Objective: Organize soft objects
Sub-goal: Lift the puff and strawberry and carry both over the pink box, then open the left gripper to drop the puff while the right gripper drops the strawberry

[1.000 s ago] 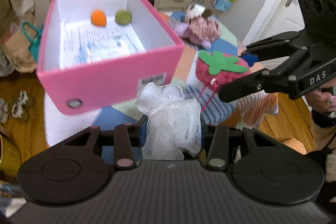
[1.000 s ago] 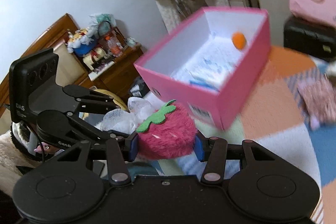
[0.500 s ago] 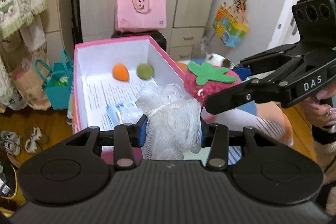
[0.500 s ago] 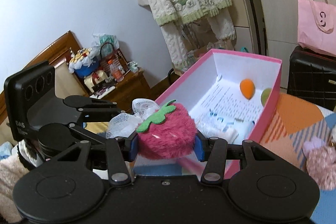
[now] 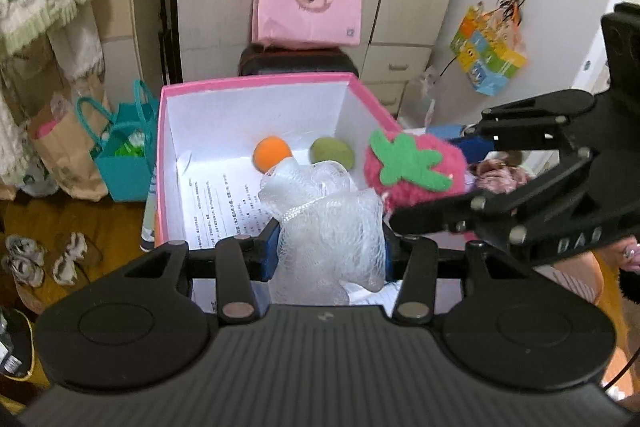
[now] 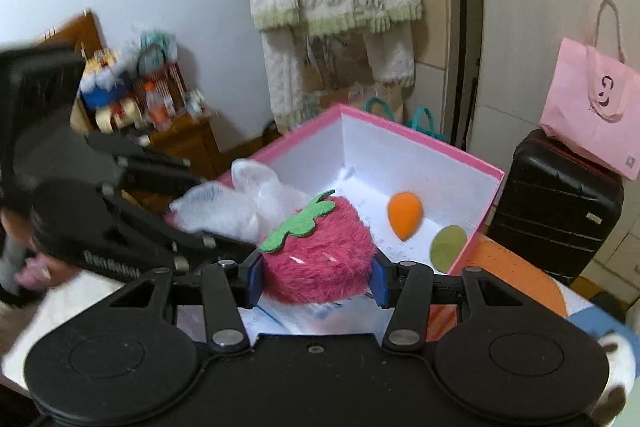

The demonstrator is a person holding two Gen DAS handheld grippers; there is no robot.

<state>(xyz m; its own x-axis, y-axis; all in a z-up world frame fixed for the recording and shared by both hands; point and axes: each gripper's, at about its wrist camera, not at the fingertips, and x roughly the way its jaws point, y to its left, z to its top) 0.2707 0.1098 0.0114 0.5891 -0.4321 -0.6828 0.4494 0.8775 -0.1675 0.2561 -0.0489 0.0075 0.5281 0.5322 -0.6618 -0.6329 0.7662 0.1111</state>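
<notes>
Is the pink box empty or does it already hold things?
Not empty: the pink box holds an orange sponge, a green sponge and a printed sheet on its floor.

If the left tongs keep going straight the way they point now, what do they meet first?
Probably the printed paper lining the pink box, then the orange sponge and green sponge at the far wall. The left tongs grip the white mesh pouf over the box; depth is unclear.

Pink box (image 5: 256, 83) on a colourful patchwork surface (image 6: 520, 279), printed paper (image 5: 224, 203) inside.
</notes>
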